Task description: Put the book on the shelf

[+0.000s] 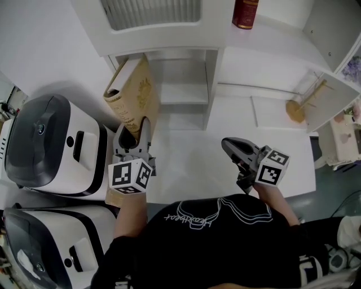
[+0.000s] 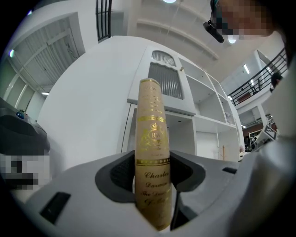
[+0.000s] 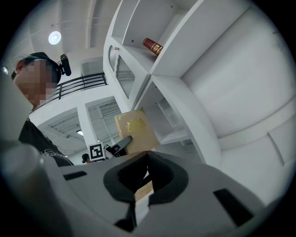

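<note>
Jaws of our left gripper [image 2: 152, 185] clamp the tan book [image 2: 151, 139] by its gilt-lettered spine. Our right gripper [image 1: 228, 147] has its 2 jaws together, empty. Beyond the raised book we see the white shelf [image 1: 183, 79].

One book [image 1: 132, 93], two tools [image 1: 138, 128] [image 1: 229, 145], one red canister [image 1: 246, 13], two white machines [image 1: 56, 147] [image 1: 51, 242] (both at left)

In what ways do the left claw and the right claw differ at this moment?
The left claw grips the tan book; the right claw holds nothing. The left claw's jaws stand apart around the book; the right claw's jaws are together. Each carries a marker cube.
</note>
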